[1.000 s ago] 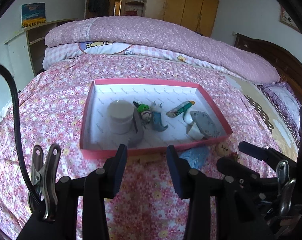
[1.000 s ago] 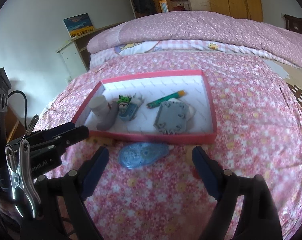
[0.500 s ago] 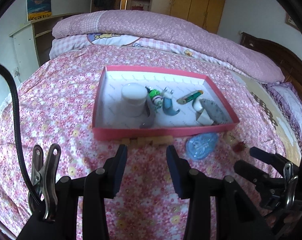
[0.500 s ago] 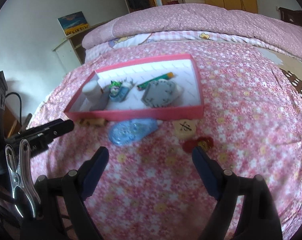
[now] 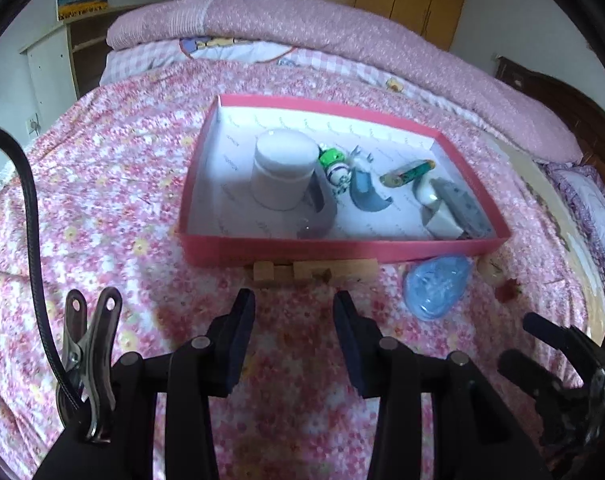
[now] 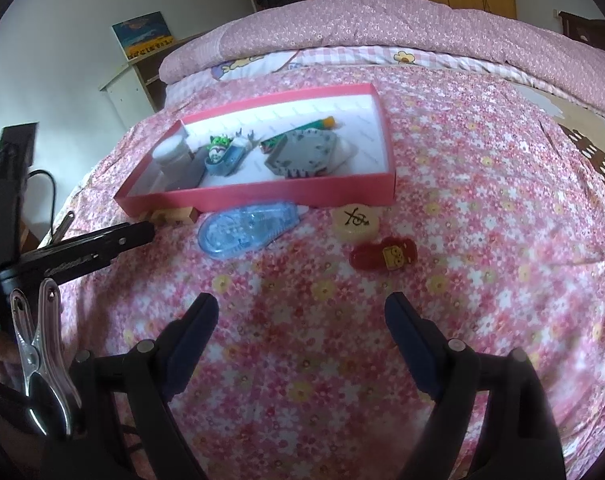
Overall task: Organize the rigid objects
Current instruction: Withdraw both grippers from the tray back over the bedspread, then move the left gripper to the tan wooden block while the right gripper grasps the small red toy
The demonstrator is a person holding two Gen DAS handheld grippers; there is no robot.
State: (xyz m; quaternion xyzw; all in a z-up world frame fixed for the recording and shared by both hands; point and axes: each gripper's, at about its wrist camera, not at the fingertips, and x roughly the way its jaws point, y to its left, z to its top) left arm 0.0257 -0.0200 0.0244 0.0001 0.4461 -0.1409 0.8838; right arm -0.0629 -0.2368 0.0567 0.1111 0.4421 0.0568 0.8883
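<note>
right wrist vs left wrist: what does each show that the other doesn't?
Right wrist only: the round beige token with its black mark readable, and the red toy in full; the left view catches only blurred slivers of them at the box corner. Left wrist only: the wooden blocks in full row, and the white jar close up. Both: the pink box, the blue plastic case, the floral bedspread, and both grippers open, holding nothing.

Pink floral bedspread (image 6: 482,184), red box (image 5: 342,249), translucent blue case (image 6: 248,234)
</note>
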